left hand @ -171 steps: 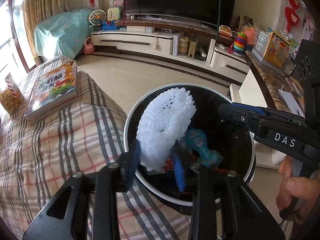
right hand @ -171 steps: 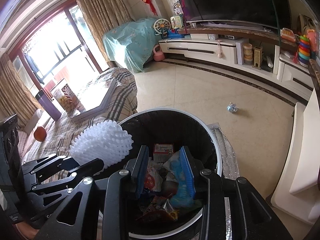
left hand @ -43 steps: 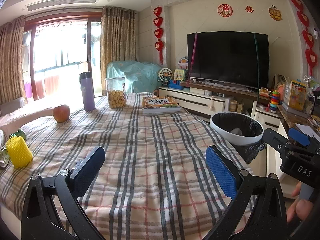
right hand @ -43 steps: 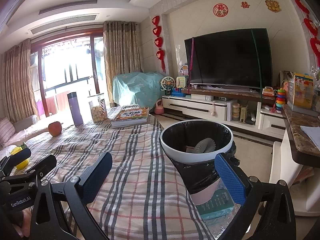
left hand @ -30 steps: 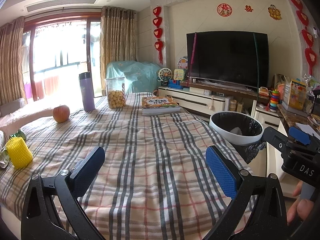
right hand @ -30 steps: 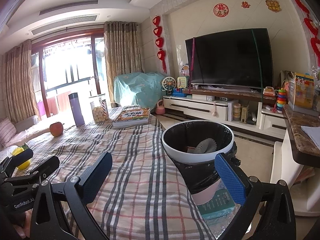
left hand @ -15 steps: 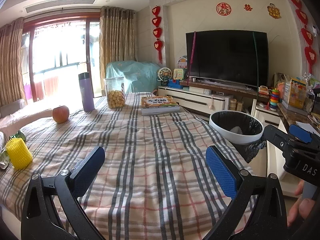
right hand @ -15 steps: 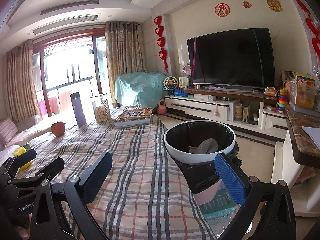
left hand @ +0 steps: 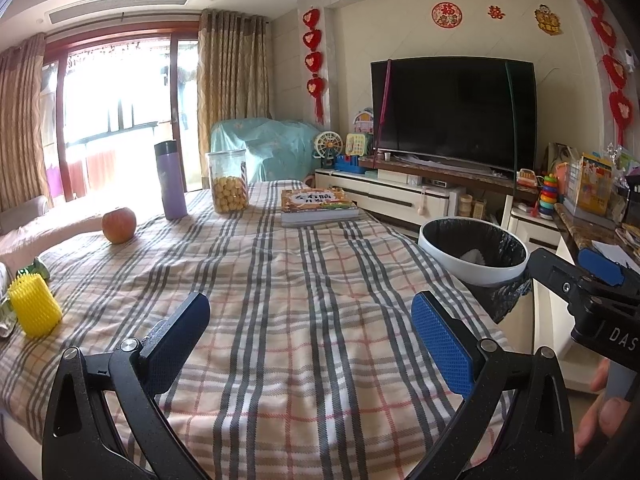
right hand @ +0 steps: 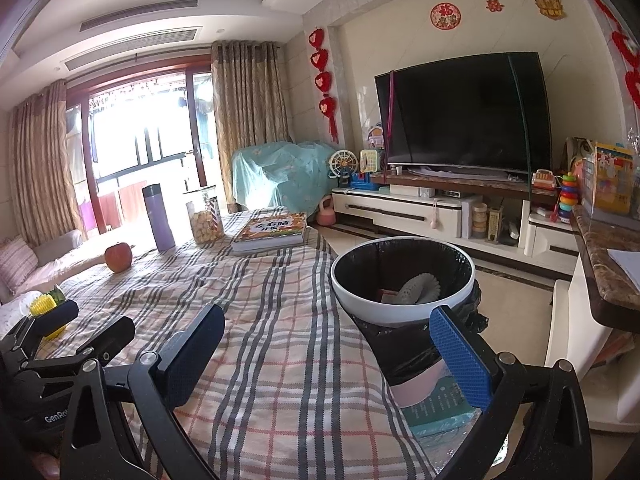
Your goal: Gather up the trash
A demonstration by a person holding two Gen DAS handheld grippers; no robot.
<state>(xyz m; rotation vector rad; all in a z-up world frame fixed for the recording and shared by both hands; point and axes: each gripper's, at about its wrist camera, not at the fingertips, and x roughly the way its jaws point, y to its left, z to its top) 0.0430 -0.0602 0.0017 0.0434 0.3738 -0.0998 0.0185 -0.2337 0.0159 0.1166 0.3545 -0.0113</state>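
A white-rimmed trash bin with a black liner stands at the right edge of the plaid-covered table; in the right wrist view the trash bin holds white foam netting and other trash. A yellow foam net lies at the table's left edge beside a green wrapper; the net shows small in the right wrist view. My left gripper is open and empty above the table. My right gripper is open and empty, between table and bin.
An apple, a purple flask, a snack jar and a book sit on the far half of the table. A TV cabinet and a counter lie beyond the bin.
Both grippers were over the bin, the left shut on the white foam netting, the right shut. Now both are open, empty and drawn back over the table; the netting lies in the bin.
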